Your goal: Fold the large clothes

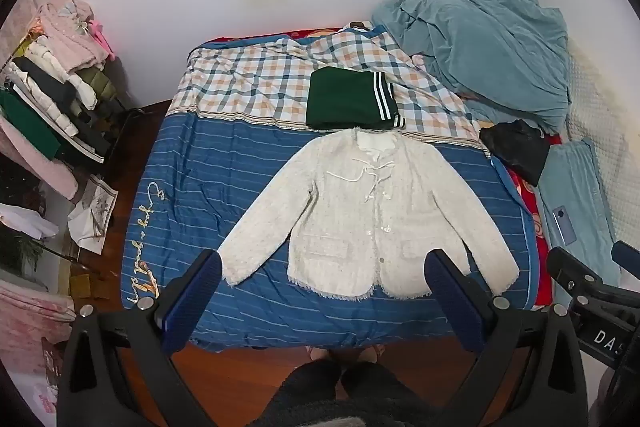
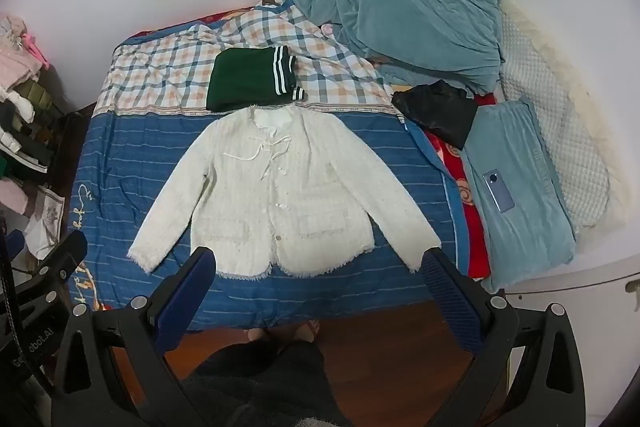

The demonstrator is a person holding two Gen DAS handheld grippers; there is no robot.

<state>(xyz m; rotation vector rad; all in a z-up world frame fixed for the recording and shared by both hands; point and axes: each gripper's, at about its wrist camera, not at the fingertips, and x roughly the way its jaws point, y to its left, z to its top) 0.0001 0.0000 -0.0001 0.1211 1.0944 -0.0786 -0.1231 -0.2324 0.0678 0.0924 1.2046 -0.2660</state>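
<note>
At the centre of both frames, a white fuzzy tweed jacket with frayed hem (image 1: 360,215) (image 2: 276,195) lies flat and face up on the blue striped bed cover (image 1: 208,163) (image 2: 120,163), its two sleeves spread out to the lower left and lower right. Just above its collar a folded dark green garment with white stripes (image 1: 348,99) (image 2: 248,79) rests on the checked part of the bedding, touching or almost touching the collar. Toward the upper right a crumpled teal blanket (image 1: 488,43) (image 2: 408,11) is piled up, and below it sits a black plastic bag (image 1: 516,147) (image 2: 436,111). On the folded teal cloth at the right edge lies a blue phone (image 1: 564,225) (image 2: 498,191).

Both claws hang above the near edge of the bed without touching the jacket. The left gripper (image 1: 326,263) has its blue-padded fingers wide apart and holds nothing. The right gripper (image 2: 320,259) is likewise spread wide, with nothing between its fingers. At the far left of the left wrist view stands a rack of stacked clothes (image 1: 56,91).
</note>
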